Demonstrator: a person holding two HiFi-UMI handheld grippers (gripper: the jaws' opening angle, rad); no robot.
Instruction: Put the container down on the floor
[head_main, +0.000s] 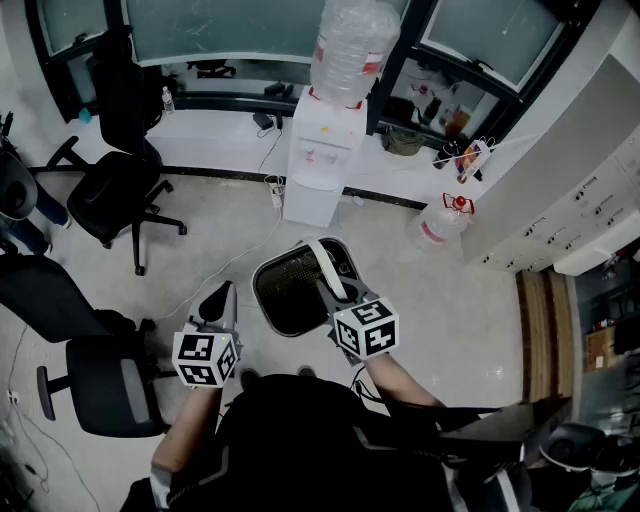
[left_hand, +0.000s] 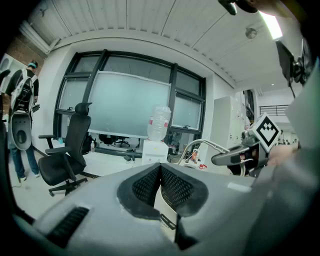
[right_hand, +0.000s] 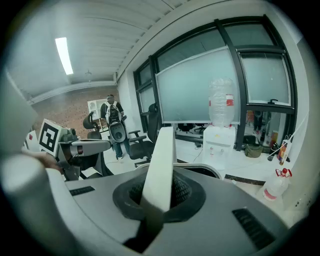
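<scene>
A dark, mesh-walled container (head_main: 288, 292) with a pale rim hangs in front of me over the light floor, under a white arched handle (head_main: 327, 262). My right gripper (head_main: 328, 292) is shut on that handle, and in the right gripper view the white strap (right_hand: 161, 165) runs up between the pads, with the container's rim (right_hand: 210, 170) just beyond. Whether the container's base touches the floor is hidden. My left gripper (head_main: 221, 298) hangs to its left, apart from it, shut with nothing held. In the left gripper view its pads (left_hand: 172, 186) meet.
A white water dispenser (head_main: 318, 165) with a big bottle stands right behind the container. A water jug (head_main: 440, 226) lies on the floor to the right, beside white cabinets (head_main: 570, 215). Black office chairs (head_main: 118, 195) (head_main: 95, 375) stand left. A person (right_hand: 113, 114) stands far off.
</scene>
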